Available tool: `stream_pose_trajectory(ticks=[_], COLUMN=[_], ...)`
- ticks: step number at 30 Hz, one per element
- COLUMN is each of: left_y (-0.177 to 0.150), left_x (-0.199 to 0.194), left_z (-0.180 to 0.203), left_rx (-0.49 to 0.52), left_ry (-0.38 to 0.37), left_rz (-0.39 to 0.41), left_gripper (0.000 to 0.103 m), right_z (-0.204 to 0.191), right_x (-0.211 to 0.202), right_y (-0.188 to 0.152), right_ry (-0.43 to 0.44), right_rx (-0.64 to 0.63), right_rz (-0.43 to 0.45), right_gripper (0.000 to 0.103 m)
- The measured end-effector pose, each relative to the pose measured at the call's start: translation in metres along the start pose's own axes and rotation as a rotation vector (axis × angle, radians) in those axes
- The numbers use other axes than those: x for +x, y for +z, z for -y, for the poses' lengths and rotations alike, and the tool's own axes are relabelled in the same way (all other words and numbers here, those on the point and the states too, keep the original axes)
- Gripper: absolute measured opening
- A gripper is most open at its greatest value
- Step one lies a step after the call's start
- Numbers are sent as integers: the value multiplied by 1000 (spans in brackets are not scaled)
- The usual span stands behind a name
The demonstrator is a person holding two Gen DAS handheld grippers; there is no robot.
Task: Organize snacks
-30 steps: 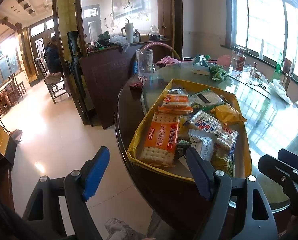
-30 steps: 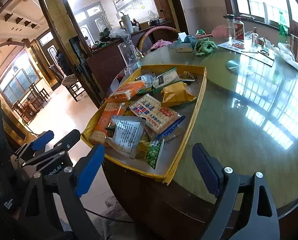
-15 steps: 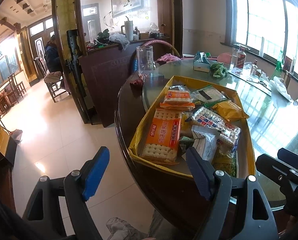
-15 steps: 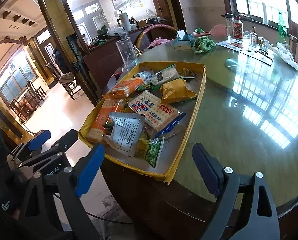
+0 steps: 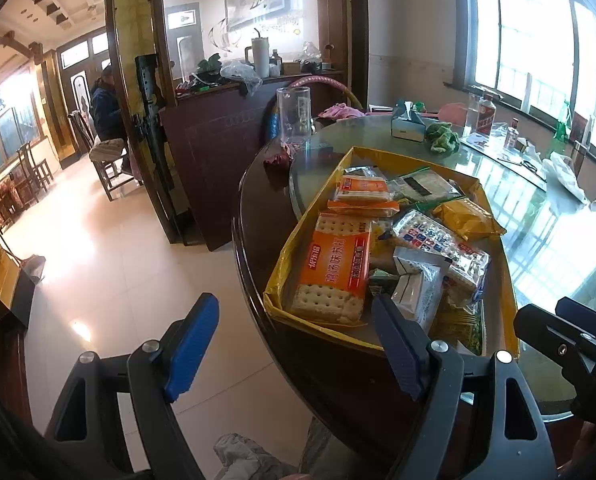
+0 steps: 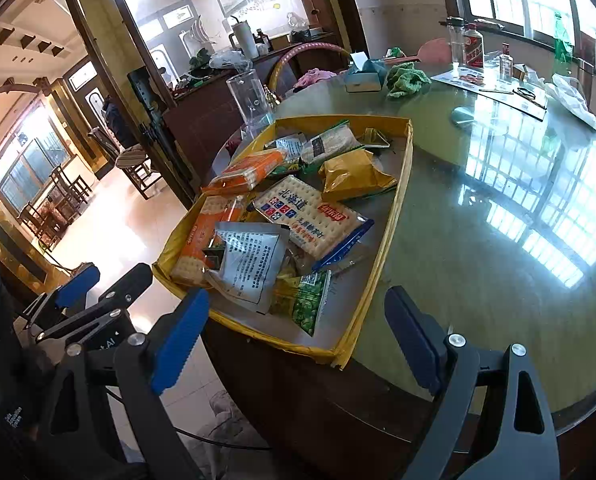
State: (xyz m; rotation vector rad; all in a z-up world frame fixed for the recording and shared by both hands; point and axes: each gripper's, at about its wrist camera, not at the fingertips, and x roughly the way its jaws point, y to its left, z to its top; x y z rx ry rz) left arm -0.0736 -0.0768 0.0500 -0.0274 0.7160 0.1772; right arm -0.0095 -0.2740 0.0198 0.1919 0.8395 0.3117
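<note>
Round and glass-topped, the desk [image 6: 498, 216] carries a shallow yellow tray [image 6: 398, 216] at its near edge, heaped with snack packets in no order. Comparing with a second ago, I see next to nothing changed: the view has crept slightly closer to the tray, and not one packet has shifted. So I judge the sorting has not begun; this is a pause to line up.

My left tongs [image 5: 294, 346] hang open and empty, short of the tray's near corner, with the big orange cracker pack [image 5: 334, 268] lying just beyond them. My right tongs [image 6: 298, 334] are likewise spread wide with nothing between them, hovering before the tray's near wall, where a green pea packet [image 6: 304, 300] and a white printed sachet [image 6: 250, 264] sit closest. A blue-and-white cracker pack [image 6: 310, 216] lies across the middle and a yellow bag [image 6: 352, 174] behind it.

My likely first pick is the orange pack on the left, since it lies flat and uncovered.
</note>
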Motion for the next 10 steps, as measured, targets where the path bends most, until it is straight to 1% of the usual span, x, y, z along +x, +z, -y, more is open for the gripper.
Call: stream_pose_trajectory(ticks=[5, 7, 8, 10], left_y=[4, 5, 5, 6], left_x=[2, 2, 2, 4], left_z=[-3, -1, 1, 1], left_rx=[-4, 10, 22, 22], left_ry=[-1, -9, -1, -3], left_rz=[12, 24, 31, 26], left_gripper=[79, 79, 79, 79], right_z=[-2, -2, -2, -2], right_x=[1, 3, 4, 8], right_y=[2, 4, 4, 5], right_ry=[-8, -13, -15, -11], right_rx=[-8, -5, -4, -2], right_rz=[9, 11, 10, 2], right_gripper=[89, 89, 89, 89])
